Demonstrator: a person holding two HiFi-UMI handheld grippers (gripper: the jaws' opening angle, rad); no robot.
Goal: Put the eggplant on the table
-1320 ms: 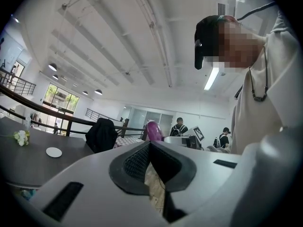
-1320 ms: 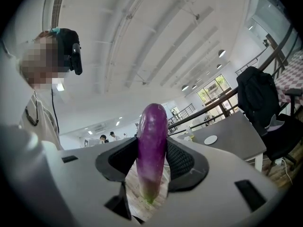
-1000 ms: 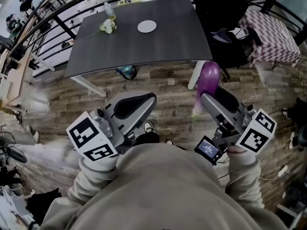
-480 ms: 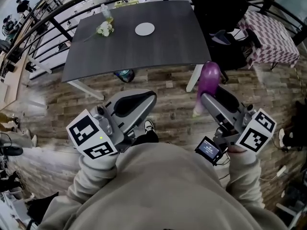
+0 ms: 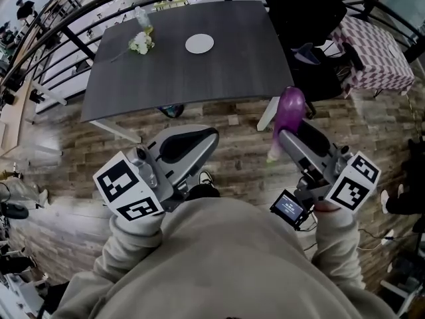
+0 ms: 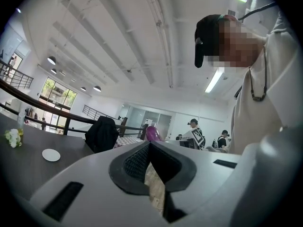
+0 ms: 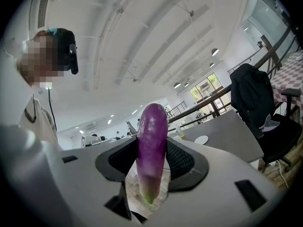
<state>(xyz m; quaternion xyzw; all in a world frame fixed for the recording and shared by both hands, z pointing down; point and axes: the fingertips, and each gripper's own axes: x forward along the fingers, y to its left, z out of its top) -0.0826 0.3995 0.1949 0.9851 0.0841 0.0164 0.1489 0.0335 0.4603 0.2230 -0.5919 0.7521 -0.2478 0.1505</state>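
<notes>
A purple eggplant with a pale green end stands upright in my right gripper, which is shut on it; in the right gripper view the eggplant fills the gap between the pads. My left gripper is held level beside it, shut with nothing in it, and its pads meet at the tips. The dark grey table lies ahead across a strip of wooden floor. Both grippers are short of its near edge.
A white plate and a small bunch of flowers sit on the table's far half. A chair with a black jacket stands at its right, with a checkered cloth beyond. A curved black railing runs behind.
The table's near edge has drawn a little closer in the head view. Both grippers keep their pose, and the eggplant stays gripped in the right one.
</notes>
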